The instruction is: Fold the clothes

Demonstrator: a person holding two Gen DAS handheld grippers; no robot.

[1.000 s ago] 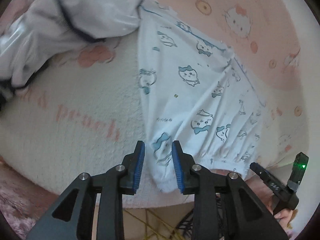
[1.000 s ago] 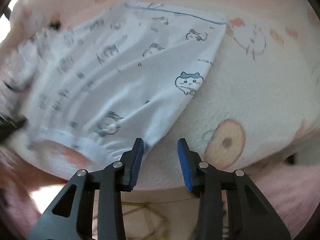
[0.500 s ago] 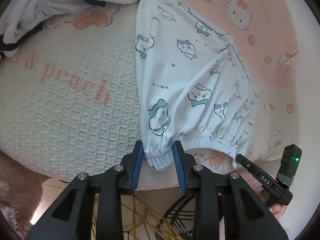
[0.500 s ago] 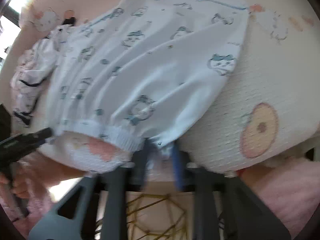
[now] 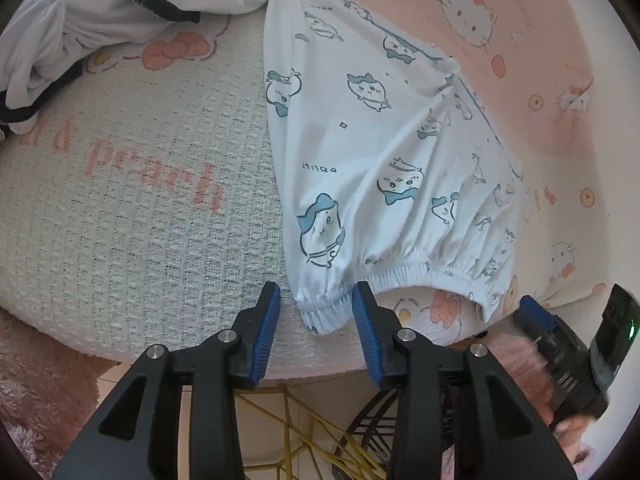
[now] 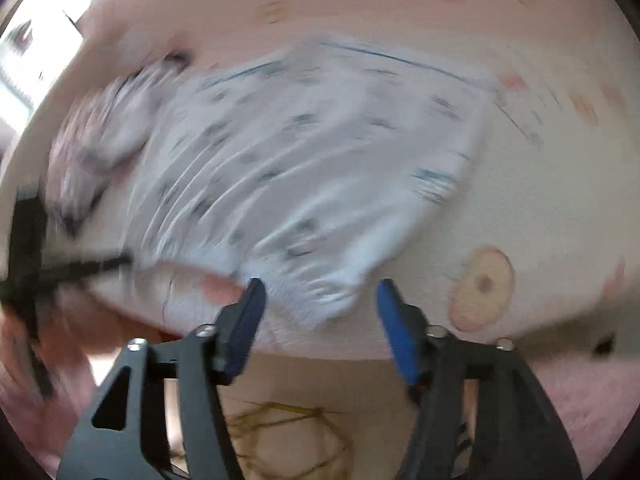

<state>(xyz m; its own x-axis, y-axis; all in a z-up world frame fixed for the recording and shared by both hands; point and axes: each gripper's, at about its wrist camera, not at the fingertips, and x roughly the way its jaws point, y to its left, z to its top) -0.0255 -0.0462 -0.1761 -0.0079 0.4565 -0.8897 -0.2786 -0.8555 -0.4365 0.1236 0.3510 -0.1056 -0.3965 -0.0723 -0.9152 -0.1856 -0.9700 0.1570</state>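
White pants (image 5: 372, 152) printed with blue cartoon animals lie flat on the blanket, their elastic waistband toward the table's near edge. My left gripper (image 5: 316, 320) is over the band's left corner (image 5: 324, 312). Its jaws are opening, and the corner lies between the blue pads without being pressed. In the blurred right wrist view, my right gripper (image 6: 320, 312) is opening wide, with the band's right corner (image 6: 328, 300) loose between its pads. The right gripper (image 5: 560, 344) also shows at the lower right of the left wrist view.
A crumpled white garment with dark trim (image 5: 100, 12) lies at the far left of the blanket (image 5: 140, 220), which is cream and pink with cartoon prints. Past the table's near edge I see floor, yellow wires and a black wire rack (image 5: 368, 432). A fluffy pink sleeve (image 6: 580, 392) is close by.
The right gripper shut on the waistband's right corner, then opened wide and drew back. The left gripper's jaws widened around the left corner. The pants now lie flatter.
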